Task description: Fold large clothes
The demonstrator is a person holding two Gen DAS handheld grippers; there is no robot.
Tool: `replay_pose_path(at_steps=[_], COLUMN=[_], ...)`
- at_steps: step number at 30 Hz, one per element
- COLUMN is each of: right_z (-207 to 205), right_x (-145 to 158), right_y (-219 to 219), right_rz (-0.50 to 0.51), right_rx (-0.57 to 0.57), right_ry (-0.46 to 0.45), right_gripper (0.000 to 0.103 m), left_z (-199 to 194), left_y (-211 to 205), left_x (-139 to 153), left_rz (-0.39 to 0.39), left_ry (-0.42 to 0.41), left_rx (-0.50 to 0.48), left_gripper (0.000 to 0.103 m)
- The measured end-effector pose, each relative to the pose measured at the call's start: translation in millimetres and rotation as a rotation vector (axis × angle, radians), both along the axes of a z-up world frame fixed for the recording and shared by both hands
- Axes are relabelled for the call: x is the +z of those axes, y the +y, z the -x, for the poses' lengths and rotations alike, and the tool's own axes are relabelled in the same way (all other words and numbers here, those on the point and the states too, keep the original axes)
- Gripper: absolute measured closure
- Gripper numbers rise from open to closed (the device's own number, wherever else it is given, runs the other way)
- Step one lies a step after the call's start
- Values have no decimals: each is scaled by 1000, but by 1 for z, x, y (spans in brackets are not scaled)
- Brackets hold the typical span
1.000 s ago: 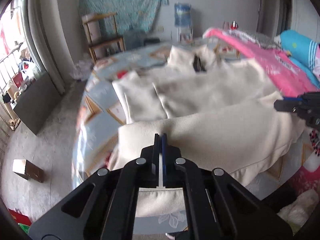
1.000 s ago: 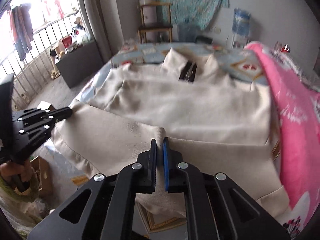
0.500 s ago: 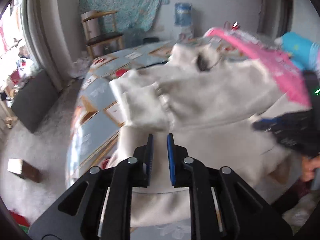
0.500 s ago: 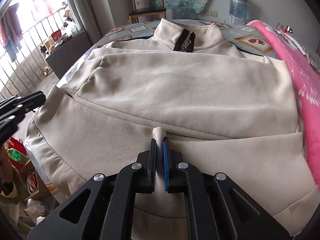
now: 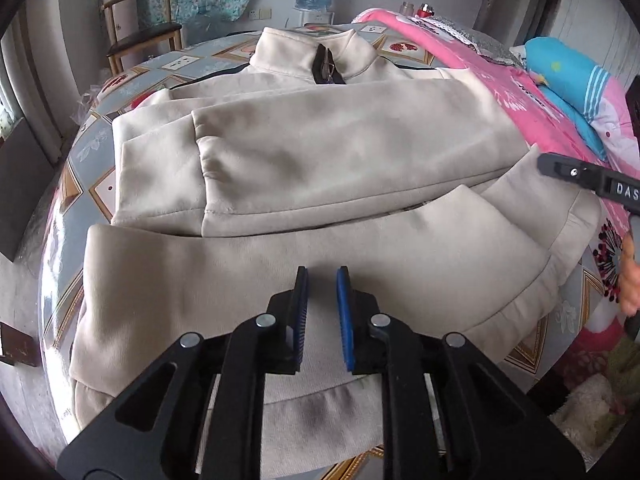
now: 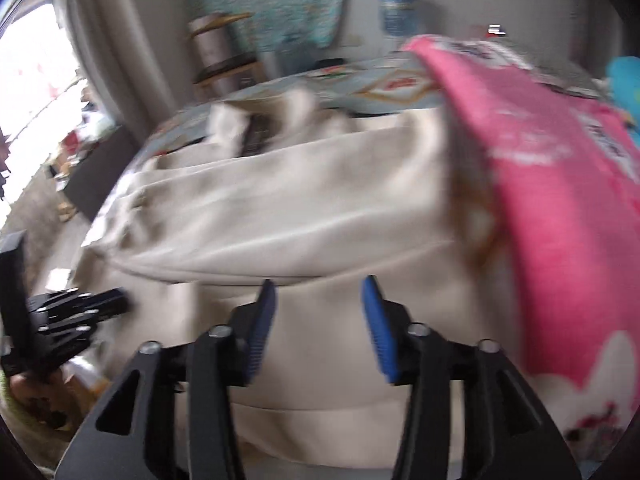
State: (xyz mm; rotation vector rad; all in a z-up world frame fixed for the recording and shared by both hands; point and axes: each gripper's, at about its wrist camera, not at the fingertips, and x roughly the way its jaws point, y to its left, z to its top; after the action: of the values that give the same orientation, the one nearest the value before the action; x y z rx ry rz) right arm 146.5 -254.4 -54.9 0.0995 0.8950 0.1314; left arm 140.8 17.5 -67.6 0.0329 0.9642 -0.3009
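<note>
Left gripper (image 5: 322, 276) is seen slightly parted, pads clear of cloth, jaws just off shut; nothing is pinched between them. Right gripper (image 6: 318, 286) is caught with jaws opening, roughly half spread, no fabric between the pads, view blurred. Beige zip-collar jacket (image 5: 320, 152) is laid flat on the patterned bedsheet (image 5: 80, 184), sleeves folded across the chest, hem band (image 5: 312, 412) hanging at the near edge, pink blanket (image 5: 520, 92) beside it. Release after a hem-side adjustment is judged to be the step in hand; next, a fresh grip on the hem corners is likely called for, to bring the lower half up toward the collar. Against a second earlier, both pinches on the cloth have been let go.
</note>
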Motion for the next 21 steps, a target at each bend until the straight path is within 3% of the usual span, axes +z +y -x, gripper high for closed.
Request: replay_pose_path(at_steps=[3, 6, 8, 10, 13, 17, 21], right_z=[-9, -19, -19, -16, -10, -24, -19], right_x=[-11, -24, -25, -18, -11, -39, -21], right_y=[-34, -42, -41, -38, -43, -62, -64], right_rz=[101, 134, 119, 165, 128, 38, 10], right_rx=[-96, -75, -52, -79, -138, -190, -200], right_ry=[56, 71, 56, 10, -47, 10, 4], right_gripper=[54, 55, 83, 95, 95, 96, 95], left_z=[-2, -3, -3, -3, -3, -7, -7], left_y=[0, -2, -4, -5, -4, 3, 2], left_x=[1, 1, 1, 1, 1, 2, 2], left_rz=[-7, -34, -51, -60, -90, -57, -64], left_ry=[1, -11, -20, -26, -44, -37, -40], left_rx=[-1, -10, -14, -13, -14, 6, 3], left_gripper=[88, 88, 88, 88, 88, 88, 88])
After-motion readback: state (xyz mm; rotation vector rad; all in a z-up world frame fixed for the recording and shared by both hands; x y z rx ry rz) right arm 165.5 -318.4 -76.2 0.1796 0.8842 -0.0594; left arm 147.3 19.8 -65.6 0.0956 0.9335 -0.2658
